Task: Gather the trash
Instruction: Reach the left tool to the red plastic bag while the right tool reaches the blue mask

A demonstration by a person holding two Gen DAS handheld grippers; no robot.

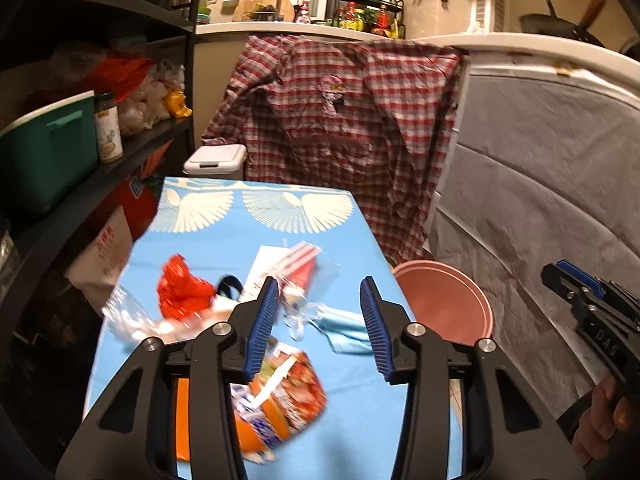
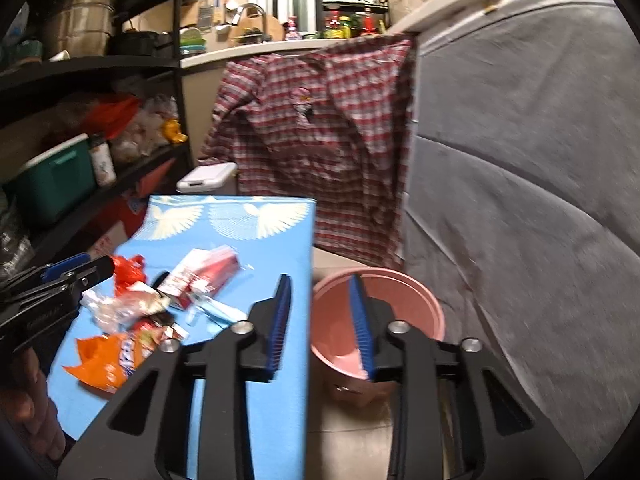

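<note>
Several wrappers (image 1: 280,392) lie on the table below the left claw (image 1: 320,324)

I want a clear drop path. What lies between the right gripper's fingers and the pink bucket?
Nothing. In the right wrist view the right gripper hangs empty-jawed above the pink bucket, with only air between them.

right gripper (image 1: 560,280) body: "DAS", white letters
snack packets, box, jar ahead: print blurred, unreadable
</note>
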